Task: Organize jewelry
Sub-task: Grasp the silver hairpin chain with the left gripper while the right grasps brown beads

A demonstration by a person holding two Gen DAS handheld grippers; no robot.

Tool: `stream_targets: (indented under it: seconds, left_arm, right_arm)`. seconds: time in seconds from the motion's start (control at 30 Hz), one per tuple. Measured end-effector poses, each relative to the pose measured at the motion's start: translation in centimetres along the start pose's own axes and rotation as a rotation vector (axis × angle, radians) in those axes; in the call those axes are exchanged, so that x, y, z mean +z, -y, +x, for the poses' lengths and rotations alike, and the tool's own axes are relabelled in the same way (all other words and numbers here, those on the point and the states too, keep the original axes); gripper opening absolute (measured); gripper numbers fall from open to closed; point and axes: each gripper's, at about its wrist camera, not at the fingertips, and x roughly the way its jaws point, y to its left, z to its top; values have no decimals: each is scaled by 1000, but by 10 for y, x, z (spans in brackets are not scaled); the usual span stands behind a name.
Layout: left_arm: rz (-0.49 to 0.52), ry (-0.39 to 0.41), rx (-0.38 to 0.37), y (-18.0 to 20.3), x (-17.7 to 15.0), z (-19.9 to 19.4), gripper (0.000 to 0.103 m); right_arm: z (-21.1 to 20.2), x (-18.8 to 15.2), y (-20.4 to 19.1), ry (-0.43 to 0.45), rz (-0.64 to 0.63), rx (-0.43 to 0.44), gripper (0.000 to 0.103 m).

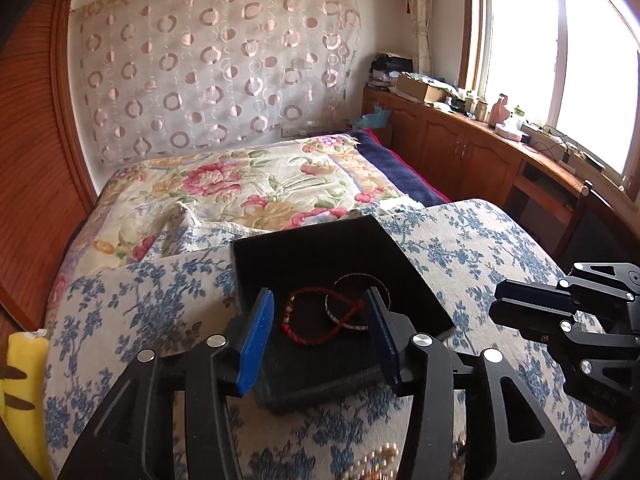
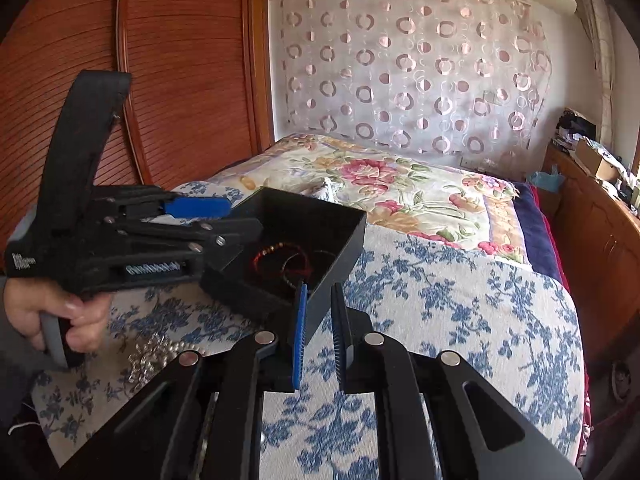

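Note:
A black open box [image 1: 340, 248] sits on the blue-flowered cloth; it also shows in the right wrist view [image 2: 340, 256]. Inside lie a red cord bracelet [image 1: 308, 320] and a dark beaded bangle [image 1: 352, 300], overlapping; the red bracelet also shows in the right wrist view [image 2: 276, 256]. My left gripper [image 1: 320, 320] is open, its blue pads [image 1: 256, 344] either side of the bracelets just above the box's near edge, holding nothing. My right gripper [image 2: 319, 312] is slightly open and empty, just right of the box's near corner. A silver chain [image 2: 156, 356] and pearl beads [image 1: 380, 460] lie on the cloth.
The flowered cloth [image 2: 460, 320] covers a raised surface at the foot of a bed with a floral blanket [image 1: 240, 184]. A yellow soft toy [image 1: 24, 392] sits at the left. A wooden cabinet [image 1: 460, 148] with clutter runs under the window at the right.

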Motion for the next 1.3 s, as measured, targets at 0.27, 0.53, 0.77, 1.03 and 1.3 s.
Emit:
stream_targets:
  seconds: [0.27, 0.53, 0.77, 1.03, 1.3]
  left_arm:
    - [2, 5, -1, -5, -25, -39, 54]
    - [12, -16, -4, -3, -55, -59, 55]
    - [-11, -55, -20, -6, -83, -62, 55]
    - [-67, -114, -84, -8, -106, -54, 50]
    - [-103, -152, -118, -3, -110, -42, 37]
  right_arm:
    - [-17, -23, -12, -15, 8, 40, 14]
    - [-22, -41, -26, -56, 9, 85, 14]
    - [-20, -51, -34, -86, 26, 130, 25]
    - [-22, -57, -35, -101, 21, 101, 25]
    - [-24, -62, -31, -106, 29, 86, 25]
